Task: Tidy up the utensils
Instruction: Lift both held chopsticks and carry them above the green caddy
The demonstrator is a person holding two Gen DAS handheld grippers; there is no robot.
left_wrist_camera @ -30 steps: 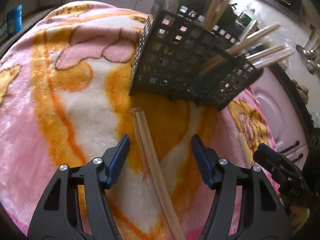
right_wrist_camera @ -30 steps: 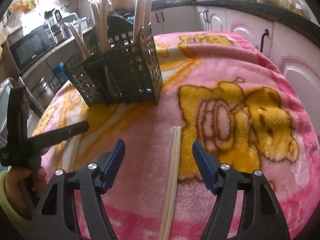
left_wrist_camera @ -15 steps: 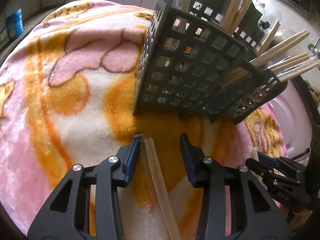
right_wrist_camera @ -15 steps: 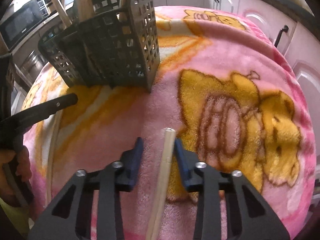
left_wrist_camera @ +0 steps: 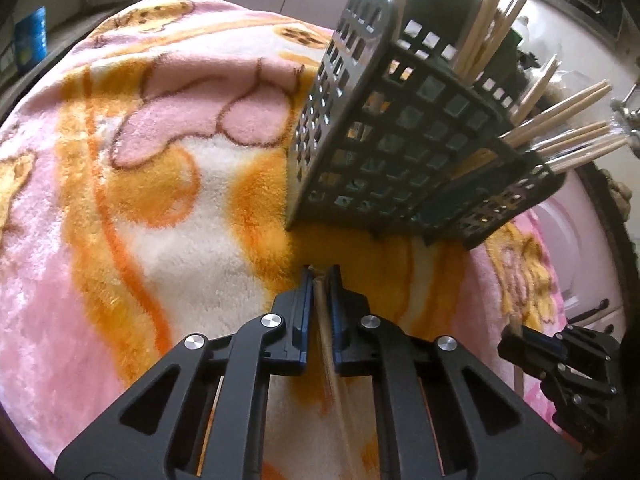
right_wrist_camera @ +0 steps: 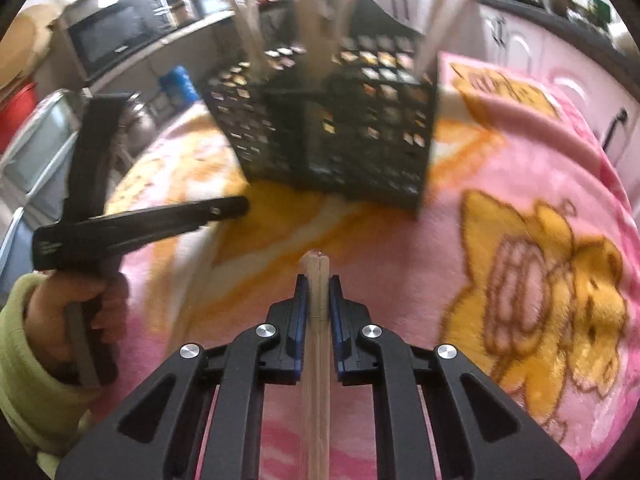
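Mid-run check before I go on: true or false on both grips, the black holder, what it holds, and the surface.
1. The left gripper is shut on chopsticks. True.
2. The right gripper is open and empty. False: it is shut on a chopstick pair.
3. The black holder lies tipped over, empty. False: it stands, with chopsticks in it.
4. A pink and orange blanket covers the surface. True.

Home kitchen: microwave (right_wrist_camera: pixel 110 36), white cabinets (right_wrist_camera: pixel 560 56), cluttered countertop (right_wrist_camera: pixel 552 12)
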